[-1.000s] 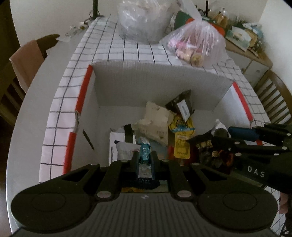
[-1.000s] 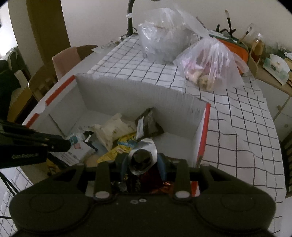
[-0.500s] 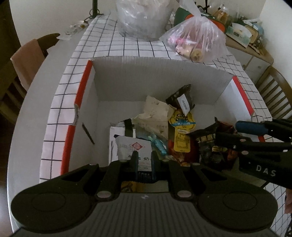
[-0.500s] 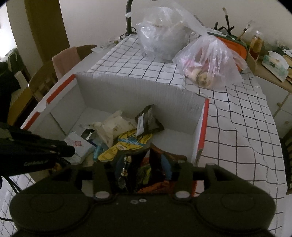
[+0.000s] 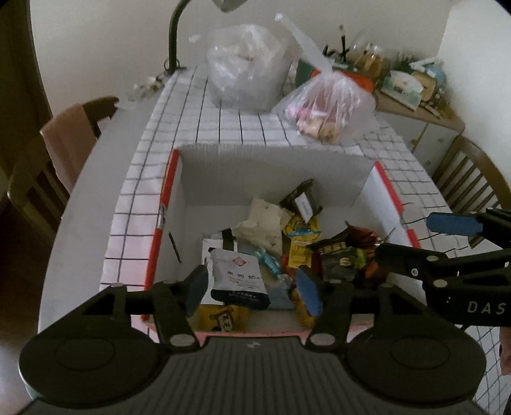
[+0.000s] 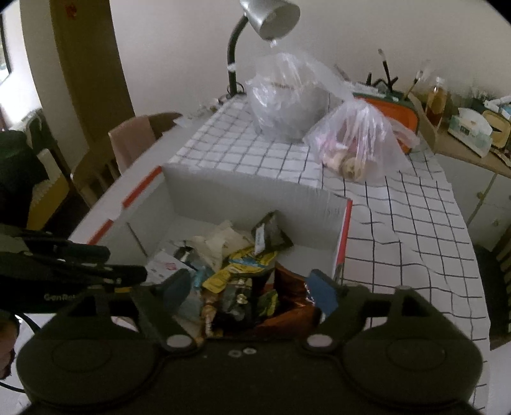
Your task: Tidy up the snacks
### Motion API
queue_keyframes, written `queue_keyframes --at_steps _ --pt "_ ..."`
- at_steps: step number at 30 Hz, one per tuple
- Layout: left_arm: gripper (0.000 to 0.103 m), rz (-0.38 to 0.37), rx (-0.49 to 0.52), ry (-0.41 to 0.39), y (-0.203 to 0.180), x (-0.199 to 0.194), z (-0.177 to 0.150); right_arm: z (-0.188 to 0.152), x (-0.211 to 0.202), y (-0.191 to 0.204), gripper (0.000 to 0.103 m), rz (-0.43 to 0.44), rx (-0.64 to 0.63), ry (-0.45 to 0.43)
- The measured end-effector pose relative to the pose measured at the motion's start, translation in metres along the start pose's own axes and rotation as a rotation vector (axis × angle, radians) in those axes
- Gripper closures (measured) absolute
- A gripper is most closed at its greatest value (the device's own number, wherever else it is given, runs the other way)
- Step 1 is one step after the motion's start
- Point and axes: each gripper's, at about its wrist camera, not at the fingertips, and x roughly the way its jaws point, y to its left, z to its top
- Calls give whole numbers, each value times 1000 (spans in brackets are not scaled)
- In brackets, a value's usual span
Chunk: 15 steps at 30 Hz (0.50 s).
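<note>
**Both grippers opening above the snack box**

Your left gripper (image 5: 252,289) sits at the lower centre of the left wrist view, jaws opening, nothing pinched between the blue pads. Seen through the gap: a white pouch (image 5: 238,277) with dark lower edge, lying in the box.

Your right gripper (image 6: 252,292) is at lower centre of the right wrist view, jaws opening too, pads not pressing on anything. Below the gap lies a dark and orange-brown foil packet (image 6: 284,297).

The snacks are heaped in the white cardboard box (image 5: 271,172) with red-edged flaps, mid-frame, on the table's checked cloth (image 6: 399,230). In the heap: a yellow packet (image 5: 300,236), a crumpled pale wrapper (image 5: 262,223), a dark sachet with white label (image 5: 301,198) leaning toward the far wall.

Beyond the box, upper centre: a clear plastic bag (image 5: 246,70) and a second bag with pinkish contents (image 5: 325,108), side by side. A desk lamp (image 6: 265,19) stands at the table's far end. Chairs at both frame edges.
</note>
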Motion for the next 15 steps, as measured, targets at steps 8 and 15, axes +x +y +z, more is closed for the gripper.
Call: queue_keyframes --at_steps 8,15 --pt "34 -8 21 -52 -7 -38 -10 -8 -40 3 9 21 28 -49" --pt "27 -17 21 -88 -13 -64 -24 -18 -70 5 0 43 49 -80"
